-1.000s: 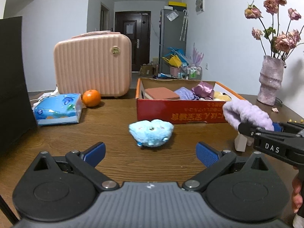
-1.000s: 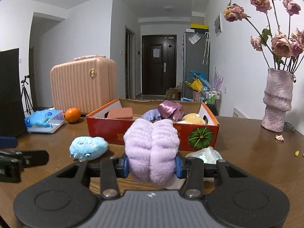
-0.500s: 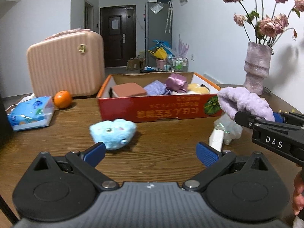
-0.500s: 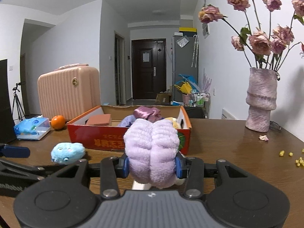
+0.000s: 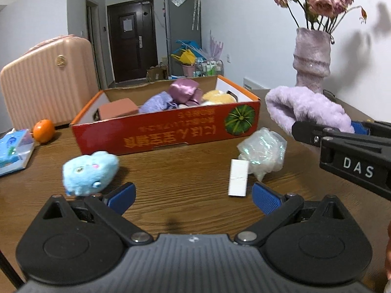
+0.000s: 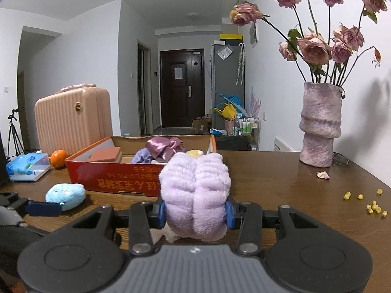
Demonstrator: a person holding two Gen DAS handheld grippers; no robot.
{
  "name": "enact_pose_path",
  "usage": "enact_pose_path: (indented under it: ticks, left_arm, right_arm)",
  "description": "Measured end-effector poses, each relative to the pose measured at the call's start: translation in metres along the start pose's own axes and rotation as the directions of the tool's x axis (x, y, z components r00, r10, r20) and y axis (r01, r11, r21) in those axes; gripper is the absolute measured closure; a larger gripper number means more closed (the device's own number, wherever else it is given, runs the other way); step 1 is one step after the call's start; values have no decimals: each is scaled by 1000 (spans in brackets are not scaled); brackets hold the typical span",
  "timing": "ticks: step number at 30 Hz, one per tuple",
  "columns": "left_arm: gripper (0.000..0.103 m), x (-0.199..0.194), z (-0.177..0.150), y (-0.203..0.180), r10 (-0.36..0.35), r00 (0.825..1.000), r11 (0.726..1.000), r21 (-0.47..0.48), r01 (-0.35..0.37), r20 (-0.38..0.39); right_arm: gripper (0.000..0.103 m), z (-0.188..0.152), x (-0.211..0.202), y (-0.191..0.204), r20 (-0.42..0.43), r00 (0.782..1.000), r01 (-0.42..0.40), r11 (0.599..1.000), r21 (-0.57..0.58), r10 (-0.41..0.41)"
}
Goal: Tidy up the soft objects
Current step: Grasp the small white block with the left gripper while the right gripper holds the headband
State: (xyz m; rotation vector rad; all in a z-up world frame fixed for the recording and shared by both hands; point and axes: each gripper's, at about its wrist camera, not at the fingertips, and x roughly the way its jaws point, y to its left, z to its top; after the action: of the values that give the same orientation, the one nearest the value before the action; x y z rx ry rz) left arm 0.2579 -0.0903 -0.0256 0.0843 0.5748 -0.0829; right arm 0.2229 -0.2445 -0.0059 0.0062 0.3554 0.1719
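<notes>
My right gripper [image 6: 194, 213] is shut on a fluffy lilac cloth [image 6: 195, 195], held above the table to the right of the box; the cloth also shows in the left wrist view [image 5: 305, 109]. My left gripper [image 5: 193, 196] is open and empty, low over the table. A light blue plush toy [image 5: 89, 171] lies just beyond its left finger and also shows in the right wrist view [image 6: 65, 195]. The red cardboard box [image 5: 171, 134] holds purple cloths, a yellow soft item and a brown block.
A crinkled clear bag [image 5: 264, 153] and a small white block [image 5: 238, 180] lie ahead of my left gripper. A pink case [image 5: 46, 83], an orange [image 5: 43, 127] and a tissue pack [image 5: 13, 149] stand at left. A vase of roses [image 6: 320, 127] stands at right.
Both grippers have moved right and forward toward the box; the blue plush has shifted to the left of my left gripper. The lilac cloth stays gripped and has risen slightly.
</notes>
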Motion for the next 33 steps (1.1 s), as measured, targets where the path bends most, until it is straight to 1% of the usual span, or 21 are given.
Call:
enact_pose_path:
  ticks: [4, 11, 13, 16, 18, 19, 24, 26, 27, 28, 29, 31, 33]
  left_arm:
    - [0, 14, 2, -11, -6, 1000, 1000, 15, 6, -17]
    - [0, 33, 7, -25, 3, 1000, 999, 38, -2, -21]
    - [1, 37, 9, -28, 4, 1000, 999, 43, -3, -27]
    - [7, 43, 10, -30, 14, 1000, 999, 51, -12, -28]
    - [13, 47, 11, -31, 10, 999, 999, 52, -8, -34]
    - [17, 49, 12, -31, 6, 999, 999, 53, -4, -38]
    - [37, 59, 13, -33, -41, 997, 997, 56, 44, -64]
    - [57, 61, 13, -31, -80, 994, 996, 39, 83, -76]
    - [62, 63, 13, -30, -96, 992, 995, 31, 99, -85]
    - [71, 65, 13, -29, -110, 990, 993, 26, 113, -93]
    - [78, 65, 12, -29, -120, 988, 992, 23, 123, -98]
    - [83, 65, 11, -29, -143, 985, 989, 23, 146, -100]
    - [83, 63, 11, -30, -148, 985, 988, 34, 151, -87]
  right_arm:
    - [60, -1, 5, -10, -9, 1000, 14, 1000, 9, -14]
    - [60, -3, 14, -20, -16, 999, 37, 999, 12, -37]
    - [60, -3, 16, -21, -18, 999, 42, 999, 11, -42]
    - [60, -4, 18, -23, -24, 999, 48, 999, 16, -48]
    - [60, -4, 19, -23, -25, 998, 52, 999, 16, -51]
    - [60, -4, 20, -23, -26, 998, 53, 998, 15, -52]
    - [60, -6, 24, -23, -38, 997, 61, 998, 14, -61]
    - [60, -7, 25, -22, -43, 997, 65, 998, 12, -64]
    - [60, -7, 26, -22, -44, 997, 67, 998, 10, -67]
    - [60, -8, 26, -21, -44, 997, 69, 998, 7, -68]
    - [60, -8, 26, -21, -44, 997, 70, 998, 5, -69]
    - [60, -8, 26, -20, -43, 996, 72, 997, 1, -72]
    - [60, -9, 26, -20, -41, 996, 75, 997, -3, -75]
